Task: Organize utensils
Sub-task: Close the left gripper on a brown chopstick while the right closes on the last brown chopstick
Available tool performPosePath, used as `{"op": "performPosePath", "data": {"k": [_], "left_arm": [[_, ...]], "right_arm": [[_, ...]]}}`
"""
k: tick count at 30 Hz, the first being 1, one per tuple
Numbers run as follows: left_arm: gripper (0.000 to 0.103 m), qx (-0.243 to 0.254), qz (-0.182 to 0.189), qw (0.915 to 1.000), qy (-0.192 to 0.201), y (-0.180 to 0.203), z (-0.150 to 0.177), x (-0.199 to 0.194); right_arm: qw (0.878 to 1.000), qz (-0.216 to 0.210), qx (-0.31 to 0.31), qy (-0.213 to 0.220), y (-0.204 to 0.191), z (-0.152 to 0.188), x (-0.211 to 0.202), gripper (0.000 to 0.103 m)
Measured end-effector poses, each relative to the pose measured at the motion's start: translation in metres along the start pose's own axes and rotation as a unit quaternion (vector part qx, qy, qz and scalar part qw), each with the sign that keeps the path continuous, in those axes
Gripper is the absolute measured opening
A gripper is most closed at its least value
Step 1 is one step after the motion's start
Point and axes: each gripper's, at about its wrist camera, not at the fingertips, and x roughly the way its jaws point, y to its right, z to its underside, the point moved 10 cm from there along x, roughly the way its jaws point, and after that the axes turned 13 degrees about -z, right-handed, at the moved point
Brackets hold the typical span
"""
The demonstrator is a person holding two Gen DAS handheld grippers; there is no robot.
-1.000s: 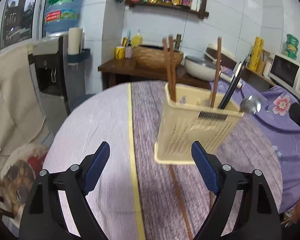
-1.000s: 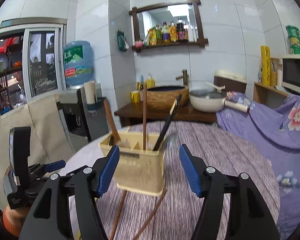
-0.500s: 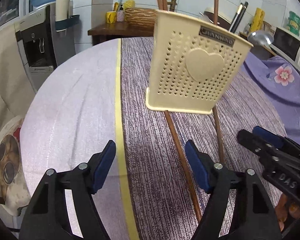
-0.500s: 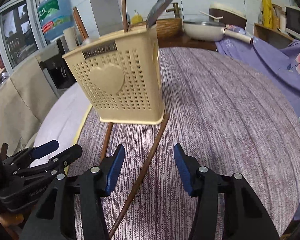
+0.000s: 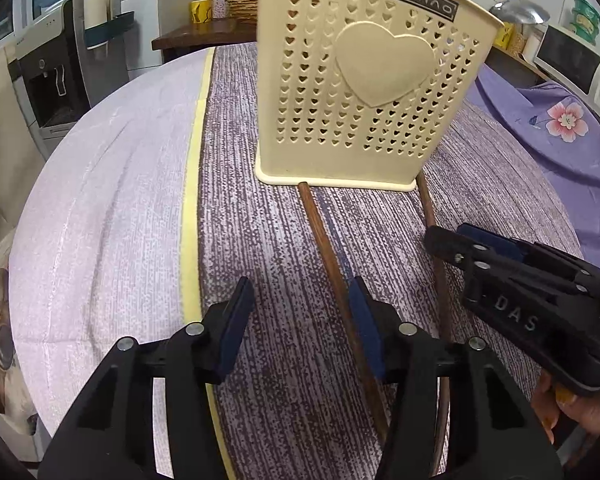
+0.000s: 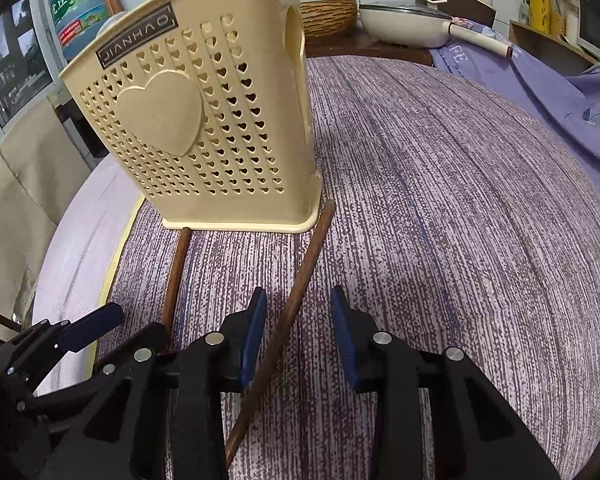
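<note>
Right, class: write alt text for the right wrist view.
The right claw, closing, straddles a brown chopstick lying on a purple tablecloth. A cream utensil holder stands behind; a second chopstick lies left.

Both grippers angled down, side by side. Left gripper (image 5: 300,312) jaws closing, nothing pinched yet. Right gripper (image 6: 298,332) narrower gap, also closing, pads not pressing anything. Fingertips of hand (image 5: 572,408) behind right gripper.
</note>
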Motion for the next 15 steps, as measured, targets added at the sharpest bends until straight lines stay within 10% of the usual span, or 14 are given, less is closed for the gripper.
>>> {"op": "performPosePath", "data": {"k": [15], "left_arm": [[0.034, 0.034, -0.044, 0.9983, 0.019, 0.015, -0.018, 0.014]], "right_arm": [[0.999, 0.042, -0.028, -0.007, 0.007, -0.011, 0.012, 0.016]]}}
